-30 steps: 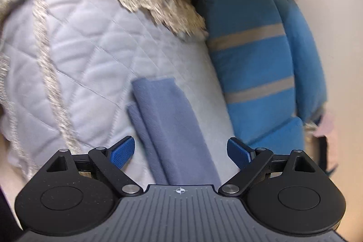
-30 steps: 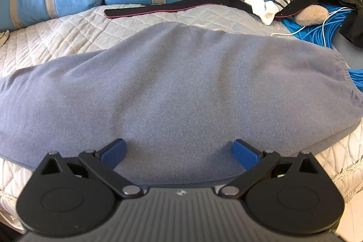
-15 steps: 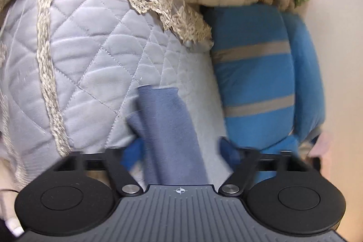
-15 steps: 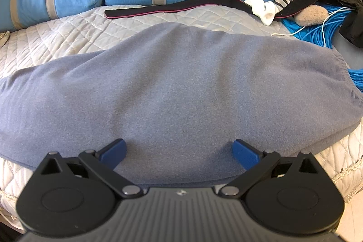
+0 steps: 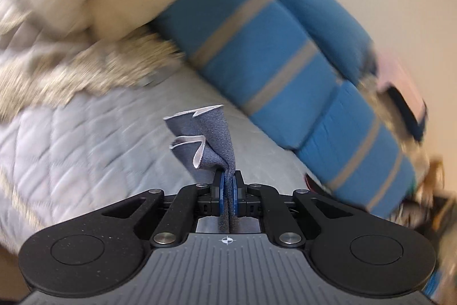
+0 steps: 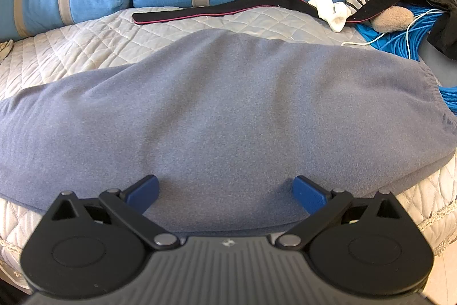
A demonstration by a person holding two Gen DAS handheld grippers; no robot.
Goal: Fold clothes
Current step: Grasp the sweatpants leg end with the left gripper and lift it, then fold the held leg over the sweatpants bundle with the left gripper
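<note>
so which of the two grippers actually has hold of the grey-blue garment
The left gripper: its pads are shut on a bunched end of the grey-blue garment. The right gripper has its jaws wide apart over the flat cloth.

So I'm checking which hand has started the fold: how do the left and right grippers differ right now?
The left gripper has just closed its jaws on an end of the grey-blue garment, while the right gripper stands wide open and holds nothing. The left one has that end raised off the quilted bedspread; the right one hovers over the garment's flat spread. Both have blue pads and point toward the same garment.
</note>
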